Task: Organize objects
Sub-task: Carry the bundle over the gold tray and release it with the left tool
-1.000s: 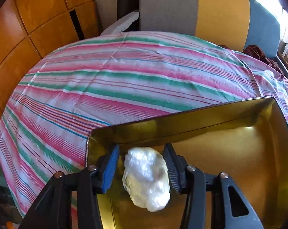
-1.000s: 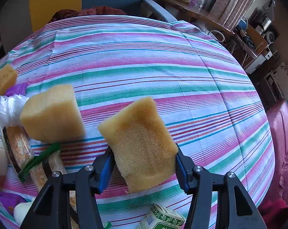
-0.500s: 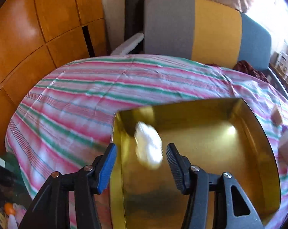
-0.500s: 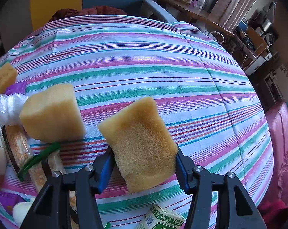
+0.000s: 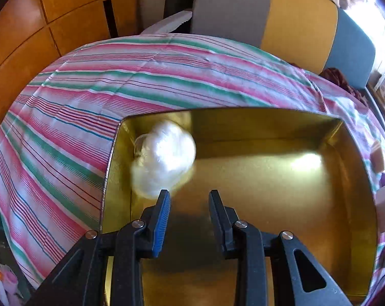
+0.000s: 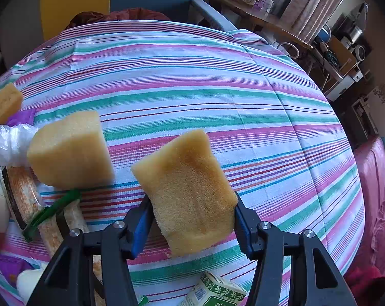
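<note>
White plastic wad (image 5: 164, 160), blurred and perhaps not yet at rest, in the gold tray's (image 5: 269, 125) far-left corner, ahead and left of the left gripper (image 5: 188, 199), its jaws narrow and empty. Right gripper (image 6: 191, 213) clamps a sponge (image 6: 187, 186), long axis pointing away, above the striped tablecloth (image 6: 192, 86)

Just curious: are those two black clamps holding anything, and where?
Right gripper squeezes a yellow foam sponge by its lower sides. Left gripper holds nothing.
</note>
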A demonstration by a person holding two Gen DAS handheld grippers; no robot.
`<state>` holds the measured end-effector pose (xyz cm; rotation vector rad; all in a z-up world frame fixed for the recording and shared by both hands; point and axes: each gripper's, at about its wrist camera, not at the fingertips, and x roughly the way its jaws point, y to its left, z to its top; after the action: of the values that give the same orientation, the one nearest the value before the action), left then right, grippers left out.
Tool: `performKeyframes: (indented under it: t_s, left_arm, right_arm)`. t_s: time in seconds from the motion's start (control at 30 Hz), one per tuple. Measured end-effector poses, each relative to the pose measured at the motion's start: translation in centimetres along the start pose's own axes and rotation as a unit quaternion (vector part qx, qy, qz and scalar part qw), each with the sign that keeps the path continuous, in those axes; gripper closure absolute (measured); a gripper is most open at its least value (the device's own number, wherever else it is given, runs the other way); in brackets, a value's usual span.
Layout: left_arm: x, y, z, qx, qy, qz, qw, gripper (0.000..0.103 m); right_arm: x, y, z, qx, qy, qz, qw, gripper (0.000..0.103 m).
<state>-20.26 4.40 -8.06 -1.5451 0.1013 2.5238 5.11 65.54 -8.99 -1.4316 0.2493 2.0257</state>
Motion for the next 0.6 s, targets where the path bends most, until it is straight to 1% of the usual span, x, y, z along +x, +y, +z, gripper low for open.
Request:
performKeyframes:
  t_s: [0.1, 0.23, 0.27, 0.37, 0.5, 0.57, 0.6]
  left_arm:
    - [-1.4, -0.3, -0.4, 0.010, -0.016, 0.002, 0.9998, 0.072]
    - [-3.8, 0.0, -1.7, 0.005, -0.039, -0.007, 0.9992, 0.072]
    - [-4.5, 0.1, -2.1, 0.003, -0.048, -0.009, 0.9988, 0.072]
    - [-6.9, 0.2, -3.6, 0.004, -0.081, 0.001, 0.9967, 0.072]
    - [-10.7, 0.4, -6.2, 0.006, -0.127, 0.015, 0.9918, 0.071]
    - [-12.0, 0.5, -7.1, 0.003, -0.143, 0.017, 0.9896, 0.071]
    - [-12.5, 0.6, -7.4, 0.000, -0.148, 0.018, 0.9889, 0.071]
  right_arm:
    - [0.0, 0.1, 0.1, -0.002, -0.001, -0.001, 1.000, 0.045]
    - [-0.2, 0.2, 0.0, -0.002, -0.003, -0.001, 1.000, 0.046]
    - [-0.2, 0.2, 0.0, -0.004, -0.005, -0.003, 1.000, 0.047]
    - [-0.3, 0.6, 0.0, -0.013, -0.006, -0.011, 1.000, 0.047]
    - [-0.5, 0.6, 0.1, -0.014, -0.005, -0.017, 1.000, 0.049]
    - [-1.4, 0.2, 0.4, -0.004, -0.016, -0.027, 1.000, 0.050]
    - [-2.0, -0.1, 0.5, 0.006, -0.021, -0.024, 0.999, 0.050]
